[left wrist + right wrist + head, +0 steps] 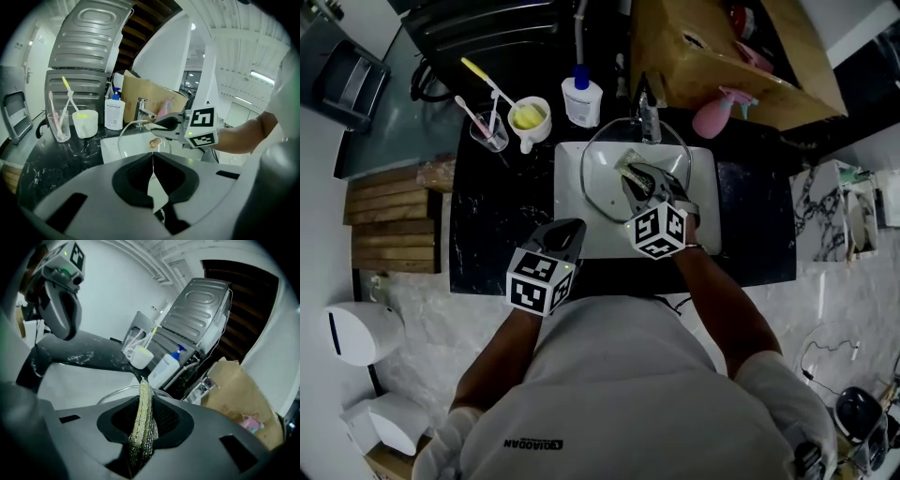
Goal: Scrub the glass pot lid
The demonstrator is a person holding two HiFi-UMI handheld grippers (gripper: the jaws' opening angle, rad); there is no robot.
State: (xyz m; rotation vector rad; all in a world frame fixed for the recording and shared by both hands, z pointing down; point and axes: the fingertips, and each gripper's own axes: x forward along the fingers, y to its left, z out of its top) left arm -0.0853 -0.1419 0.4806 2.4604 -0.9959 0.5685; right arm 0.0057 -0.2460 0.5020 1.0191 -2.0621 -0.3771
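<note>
The glass pot lid (602,192) leans in the white sink (703,234), its metal rim a wide ring; the left gripper view shows it face-on with its knob (153,143). My right gripper (637,180) hovers over the lid, shut on a green-yellow glittery scrub sponge (142,423) that pokes out past the jaws (630,169). The lid's rim (115,392) curves just beyond that sponge. My left gripper (574,228) sits at the sink's front left edge, near the lid's lower rim, jaws shut (152,157) with nothing seen between them.
A faucet (649,117) stands behind the sink. On the black counter (497,225) are a soap bottle (581,98), a white mug (530,117) and a glass of toothbrushes (487,131). A pink spray bottle (717,112) and cardboard box (722,47) stand at back right.
</note>
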